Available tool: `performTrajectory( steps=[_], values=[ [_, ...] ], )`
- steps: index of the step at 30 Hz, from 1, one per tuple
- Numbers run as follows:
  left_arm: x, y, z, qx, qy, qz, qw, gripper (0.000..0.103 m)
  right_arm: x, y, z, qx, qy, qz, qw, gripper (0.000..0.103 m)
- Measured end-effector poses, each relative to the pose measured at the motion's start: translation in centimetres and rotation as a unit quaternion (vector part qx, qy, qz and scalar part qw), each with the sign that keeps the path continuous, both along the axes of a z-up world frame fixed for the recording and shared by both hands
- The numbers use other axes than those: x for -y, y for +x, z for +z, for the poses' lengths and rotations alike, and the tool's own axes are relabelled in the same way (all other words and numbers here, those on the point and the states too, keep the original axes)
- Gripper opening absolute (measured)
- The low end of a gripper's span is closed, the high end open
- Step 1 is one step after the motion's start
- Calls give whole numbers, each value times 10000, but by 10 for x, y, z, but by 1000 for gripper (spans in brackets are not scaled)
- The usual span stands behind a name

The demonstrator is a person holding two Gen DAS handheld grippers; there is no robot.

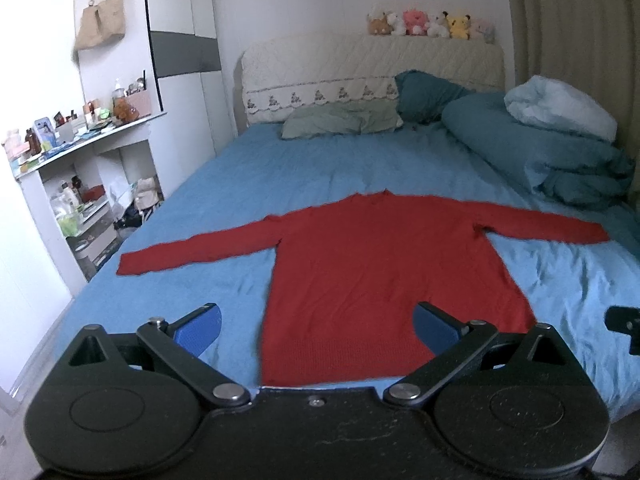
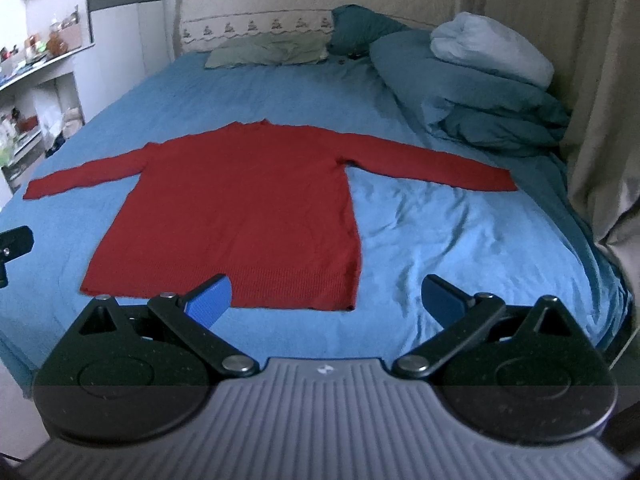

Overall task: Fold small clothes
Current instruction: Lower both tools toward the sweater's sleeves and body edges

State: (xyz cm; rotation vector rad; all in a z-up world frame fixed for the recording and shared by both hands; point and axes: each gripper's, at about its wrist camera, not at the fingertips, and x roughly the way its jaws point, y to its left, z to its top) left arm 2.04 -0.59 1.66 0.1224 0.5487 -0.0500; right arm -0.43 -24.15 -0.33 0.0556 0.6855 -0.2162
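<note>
A red long-sleeved sweater [image 1: 380, 264] lies flat on the blue bed sheet [image 1: 224, 184], both sleeves spread out sideways, neck toward the headboard. It also shows in the right wrist view [image 2: 240, 208]. My left gripper [image 1: 316, 324] is open and empty, above the sweater's hem near its left bottom corner. My right gripper [image 2: 326, 294] is open and empty, above the hem's right bottom corner. A bit of the right gripper shows at the left view's right edge [image 1: 624, 328].
Folded teal and pale blue duvets [image 1: 540, 148] are piled at the bed's far right. Pillows [image 1: 340, 122] lie by the padded headboard [image 1: 360, 68], plush toys [image 1: 428, 24] on top. Cluttered white shelves [image 1: 76, 184] stand left of the bed. A curtain [image 2: 600, 100] hangs on the right.
</note>
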Motion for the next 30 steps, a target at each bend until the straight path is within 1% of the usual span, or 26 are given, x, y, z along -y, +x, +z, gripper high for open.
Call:
performTrajectory(
  steps=[3, 7, 10, 13, 16, 19, 21, 23, 26, 28, 30],
  values=[
    [8, 26, 16, 93, -63, -138, 9998, 103, 21, 8, 9, 56, 19, -197, 9998, 103],
    [31, 86, 33, 197, 3, -373, 9991, 103, 61, 36, 16, 176, 144, -528, 9983, 103],
    [53, 140, 34, 200, 21, -622, 9979, 103, 99, 70, 14, 250, 163, -845, 9960, 103],
    [83, 202, 23, 179, 127, -835, 9963, 103, 141, 110, 1, 261, 200, -1212, 9921, 103],
    [118, 269, 1, 112, 192, -1037, 9944, 103, 186, 156, -25, 260, 270, -1657, 9855, 103],
    [158, 338, -31, 22, 56, -1298, 9915, 103, 229, 200, -61, 377, 365, -2116, 9759, 103],
    [187, 385, -60, -121, -103, -1488, 9887, 103, 255, 225, -91, 519, 487, -2397, 9682, 103],
    [212, 424, -90, -334, -66, -1537, 9875, 103, 281, 246, -119, 663, 524, -2652, 9605, 103],
    [242, 466, -127, -673, -24, -1547, 9857, 103, 310, 277, -159, 676, 472, -2929, 9526, 103],
    [254, 486, -147, -984, -121, -1539, 9831, 103, 327, 298, -179, 515, 375, -3027, 9510, 103],
    [267, 507, -166, -1241, -122, -1452, 9815, 103, 341, 315, -195, 447, 308, -3030, 9515, 103]
  ],
)
